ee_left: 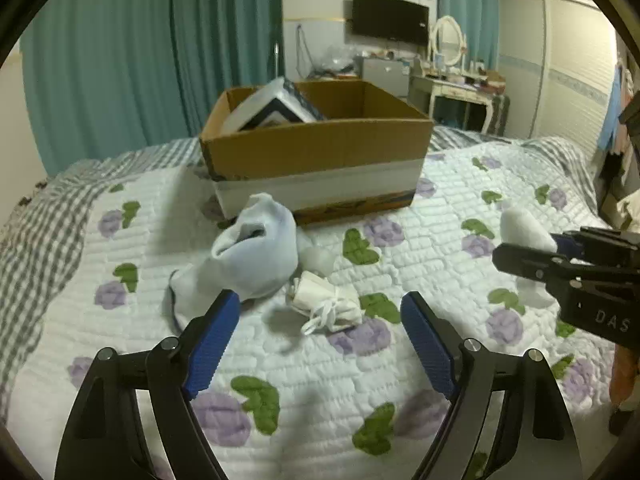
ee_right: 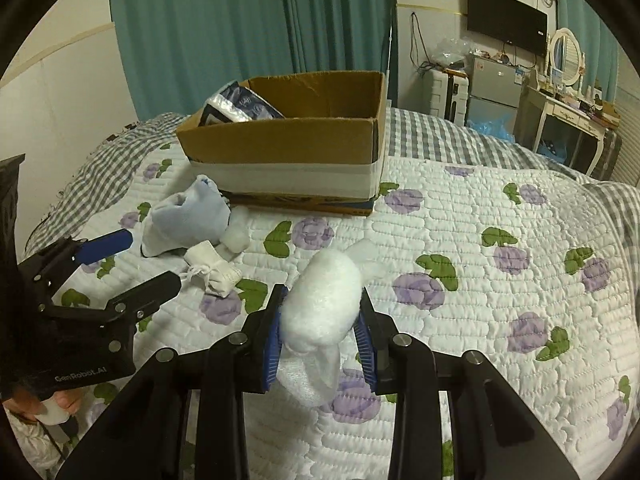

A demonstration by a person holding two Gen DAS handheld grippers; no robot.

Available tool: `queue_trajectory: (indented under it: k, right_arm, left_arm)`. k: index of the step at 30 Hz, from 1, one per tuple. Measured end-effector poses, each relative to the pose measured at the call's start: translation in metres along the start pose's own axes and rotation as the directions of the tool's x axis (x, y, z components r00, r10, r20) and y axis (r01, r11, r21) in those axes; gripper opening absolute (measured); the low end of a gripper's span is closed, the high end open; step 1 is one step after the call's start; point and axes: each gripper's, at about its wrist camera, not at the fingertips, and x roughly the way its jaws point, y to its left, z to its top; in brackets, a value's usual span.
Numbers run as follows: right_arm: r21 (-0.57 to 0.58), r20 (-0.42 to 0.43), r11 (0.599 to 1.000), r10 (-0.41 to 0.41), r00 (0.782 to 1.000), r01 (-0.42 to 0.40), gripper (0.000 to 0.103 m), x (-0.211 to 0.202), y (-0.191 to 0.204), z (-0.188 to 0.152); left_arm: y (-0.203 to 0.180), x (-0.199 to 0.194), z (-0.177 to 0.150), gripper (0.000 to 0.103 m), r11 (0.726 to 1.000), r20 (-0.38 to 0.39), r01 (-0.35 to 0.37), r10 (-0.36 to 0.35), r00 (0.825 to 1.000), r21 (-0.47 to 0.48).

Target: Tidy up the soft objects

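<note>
**Right jaws clamped on a white plush roll; left jaws spread above the quilt**

Nearest my right lens, my right gripper [ee_right: 320,332] has its blue pads pressed against both sides of a white fuzzy roll [ee_right: 320,304], so the jaws are clamped on it; a thinner white fabric end hangs below the pads; the roll is held above the quilt [ee_right: 480,208], clear of the bed surface; from the left wrist view the same roll [ee_left: 524,226] projects beyond my right gripper [ee_left: 532,254] at the right edge. My left gripper [ee_left: 320,308] holds its jaws wide apart with nothing between them; its blue pads [ee_left: 212,344] frame a small white tied bundle [ee_left: 328,304] lying on the quilt [ee_left: 440,240]; seen from the right wrist, my left gripper [ee_right: 140,260] hovers just beside that bundle [ee_right: 214,272]. A pale blue sock-like item [ee_left: 256,252] lies crumpled left of the bundle, touching or nearly touching it; its opening faces upward; another small white soft piece [ee_left: 318,258] sits between the blue item and the bundle. A cardboard box [ee_left: 320,148] stands on the quilt just behind these soft items; a dark-and-white packaged item [ee_left: 276,108] leans inside its left end; the quilt is white with purple flowers and green leaves, over a grey checked sheet [ee_left: 40,224].
</note>
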Motion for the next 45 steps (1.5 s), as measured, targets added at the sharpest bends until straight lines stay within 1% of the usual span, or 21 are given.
queue_trajectory:
  k: [4,6,9,10,11,12,13,16,18,21,24,28,29,32,35,37,40,42,45]
  right_arm:
    - [0.019,-0.021,1.0,0.013,1.0,-0.012,0.032,0.014,-0.009,0.002]
    - [0.03,-0.029,0.999,0.024,0.999,-0.023,0.032,0.021,-0.013,0.003]
    - [0.046,-0.041,0.999,0.032,0.999,-0.03,0.032,0.026,-0.019,0.004]
    - [0.05,-0.044,0.998,0.035,0.998,-0.033,0.032,0.027,-0.02,0.003]
    - [0.053,-0.046,0.998,0.036,0.998,-0.033,0.032,0.028,-0.021,0.003]
    - [0.053,-0.047,0.998,0.034,0.998,-0.032,0.032,0.028,-0.021,0.003]
    - [0.051,-0.048,0.998,0.033,0.998,-0.031,0.032,0.028,-0.02,0.003]
    - [0.043,-0.043,0.999,0.027,0.999,-0.026,0.032,0.026,-0.018,0.003]
    - [0.041,-0.041,0.999,0.022,0.999,-0.02,0.032,0.022,-0.016,0.001]
    - [0.034,-0.026,0.999,0.021,0.999,-0.02,0.032,0.011,-0.012,0.002]
    - [0.033,0.003,0.999,0.033,0.999,-0.033,0.032,-0.007,-0.008,0.012]
    - [-0.001,0.07,0.999,0.045,0.997,-0.045,0.032,-0.037,-0.001,0.044]
    - [-0.012,0.087,0.999,0.054,0.995,-0.053,0.032,-0.044,0.001,0.053]
    - [-0.05,0.138,0.996,0.082,0.987,-0.076,0.032,-0.062,0.009,0.088]
    - [-0.082,0.197,0.995,0.08,0.977,-0.064,0.032,-0.075,0.016,0.125]
    - [-0.092,0.227,0.992,0.104,0.968,-0.085,0.032,-0.075,0.021,0.15]
    - [-0.103,0.247,0.99,0.115,0.962,-0.092,0.032,-0.06,0.024,0.181]
    - [-0.107,0.245,0.99,0.113,0.963,-0.089,0.032,-0.043,0.024,0.195]
    - [-0.086,0.219,0.992,0.114,0.969,-0.097,0.032,0.001,0.015,0.212]
  left_arm:
    - [-0.001,0.03,0.0,0.084,1.0,-0.055,-0.011,0.012,0.998,0.014]
    - [-0.003,0.05,-0.003,0.084,1.0,-0.088,-0.006,0.008,0.996,0.025]
    - [-0.003,0.079,-0.006,0.081,1.0,-0.141,0.001,0.002,0.99,0.021]
    - [-0.002,0.085,-0.006,0.074,1.0,-0.152,0.001,0.001,0.988,0.014]
    - [0.001,0.089,-0.006,0.062,1.0,-0.154,0.005,-0.005,0.988,0.003]
    - [0.003,0.091,-0.005,0.059,1.0,-0.152,0.009,-0.009,0.988,-0.007]
    - [0.005,0.091,-0.005,0.056,1.0,-0.153,0.019,-0.022,0.988,-0.018]
    - [0.011,0.081,-0.006,0.055,0.997,-0.134,0.055,-0.061,0.989,-0.047]
    - [0.013,0.07,-0.006,0.054,0.997,-0.121,0.068,-0.074,0.99,-0.047]
    - [0.013,0.046,-0.004,0.054,0.994,-0.091,0.101,-0.105,0.99,-0.05]
    - [0.015,0.014,0.004,0.054,0.99,-0.04,0.129,-0.131,0.991,-0.049]
    - [0.014,-0.028,0.034,0.054,0.992,0.048,0.127,-0.126,0.991,-0.01]
    - [0.015,-0.041,0.046,0.054,0.992,0.082,0.127,-0.127,0.989,-0.002]
    - [0.017,-0.062,0.077,0.054,0.991,0.141,0.134,-0.135,0.981,0.019]
    - [0.019,-0.069,0.113,0.055,0.994,0.192,0.089,-0.099,0.977,0.057]
    - [0.022,-0.069,0.132,0.054,0.994,0.217,0.081,-0.095,0.972,0.071]
    - [0.031,-0.056,0.167,0.054,0.992,0.233,0.105,-0.117,0.965,0.064]
    - [0.04,-0.036,0.189,0.055,0.993,0.227,0.107,-0.115,0.967,0.048]
    - [0.051,0.002,0.208,0.054,0.997,0.211,0.077,-0.081,0.974,0.028]
